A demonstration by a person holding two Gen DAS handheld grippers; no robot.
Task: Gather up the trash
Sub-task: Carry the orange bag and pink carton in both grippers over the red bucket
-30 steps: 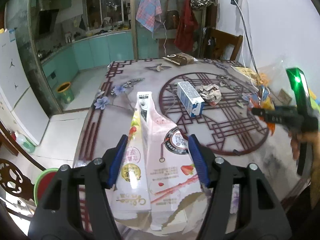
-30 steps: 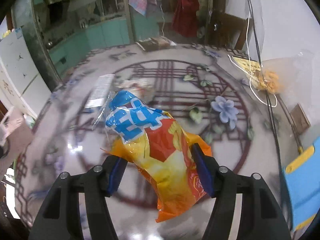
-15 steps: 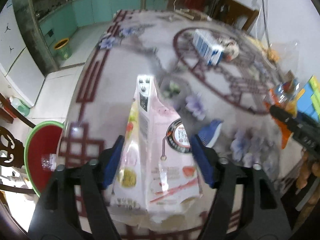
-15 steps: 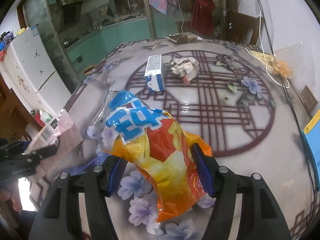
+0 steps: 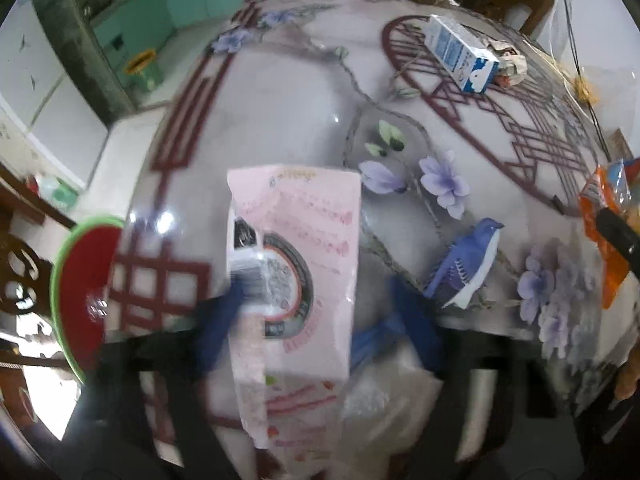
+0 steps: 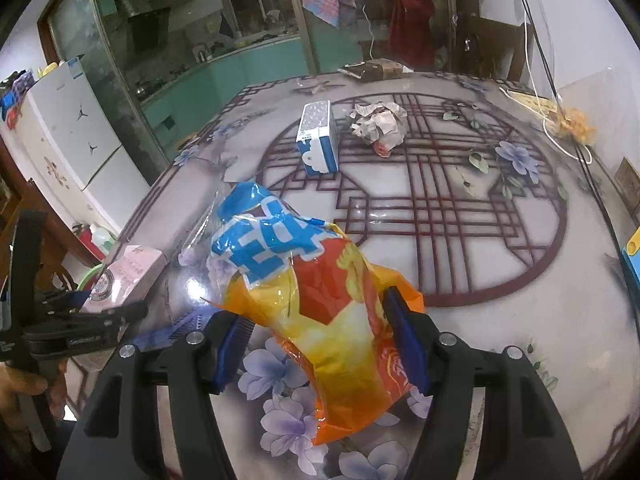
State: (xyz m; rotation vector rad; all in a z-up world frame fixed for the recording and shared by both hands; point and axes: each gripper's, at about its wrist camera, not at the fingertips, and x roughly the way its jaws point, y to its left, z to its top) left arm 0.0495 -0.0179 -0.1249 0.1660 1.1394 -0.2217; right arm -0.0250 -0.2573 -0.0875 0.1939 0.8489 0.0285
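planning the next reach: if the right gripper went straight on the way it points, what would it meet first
Beyond the orange snack bag it grips, the right gripper aims at bare flowered tabletop; the blue milk carton lies farther along. Depth is uncertain.

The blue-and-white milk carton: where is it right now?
The blue-and-white milk carton lies on the table inside the red lattice circle, far from both grippers, just left of the crumpled paper wad in the right wrist view.
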